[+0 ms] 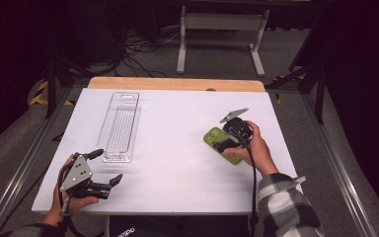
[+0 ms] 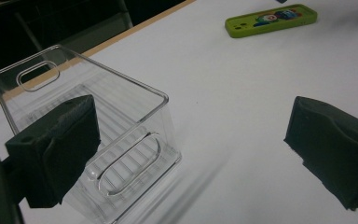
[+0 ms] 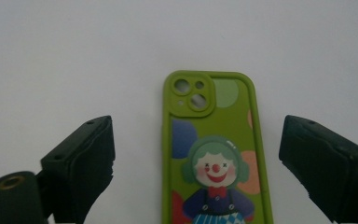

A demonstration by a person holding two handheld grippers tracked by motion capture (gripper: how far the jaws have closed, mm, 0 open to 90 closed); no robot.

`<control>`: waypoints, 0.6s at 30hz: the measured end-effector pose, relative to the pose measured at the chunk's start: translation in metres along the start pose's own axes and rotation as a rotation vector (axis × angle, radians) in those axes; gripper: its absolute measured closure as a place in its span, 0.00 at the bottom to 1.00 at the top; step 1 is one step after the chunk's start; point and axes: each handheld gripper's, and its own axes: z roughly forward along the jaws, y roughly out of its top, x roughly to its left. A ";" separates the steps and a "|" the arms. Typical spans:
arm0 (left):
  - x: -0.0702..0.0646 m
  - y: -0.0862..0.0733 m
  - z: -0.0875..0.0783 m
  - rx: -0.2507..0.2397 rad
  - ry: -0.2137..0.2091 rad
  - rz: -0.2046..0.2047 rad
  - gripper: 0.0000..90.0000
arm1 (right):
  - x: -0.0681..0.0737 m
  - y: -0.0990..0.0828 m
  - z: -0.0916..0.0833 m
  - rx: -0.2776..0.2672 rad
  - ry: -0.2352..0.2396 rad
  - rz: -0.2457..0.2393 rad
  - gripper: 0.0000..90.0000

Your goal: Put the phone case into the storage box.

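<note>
A: Where does the green rubbery phone case printed with a clown [image 3: 214,154] lie?

B: Flat on the white table [image 1: 177,143], directly under my right gripper [image 1: 228,143], between its two jaws, which stand wide apart and clear of its edges.

A: And your left gripper [image 1: 106,168]?

B: Jaws spread, holding nothing, near the table's front left corner, just beside the near end of the clear ribbed plastic tray [image 2: 121,140]; the case lies well apart from it.
</note>
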 end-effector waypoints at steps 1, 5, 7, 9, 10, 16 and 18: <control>0.000 0.000 0.001 0.003 -0.004 0.002 0.04 | -0.002 0.002 0.005 0.025 0.021 0.004 0.13; -0.001 -0.001 0.003 0.018 -0.013 0.001 0.04 | -0.009 0.011 0.022 0.120 0.051 0.028 0.12; -0.001 -0.001 0.003 0.018 -0.013 0.000 0.04 | -0.012 0.015 0.028 0.142 0.042 0.025 0.10; 0.000 -0.001 0.004 0.028 -0.018 0.003 0.04 | -0.014 0.017 0.035 0.182 0.025 0.026 0.10; 0.000 -0.001 0.004 0.028 -0.018 0.003 0.04 | -0.014 0.017 0.035 0.182 0.025 0.026 0.10; 0.000 -0.001 0.006 0.046 -0.038 0.001 0.04 | -0.016 0.021 0.046 0.197 0.061 0.059 0.11; 0.000 -0.001 0.007 0.051 -0.039 0.006 0.04 | -0.017 0.022 0.050 0.211 0.057 0.066 0.11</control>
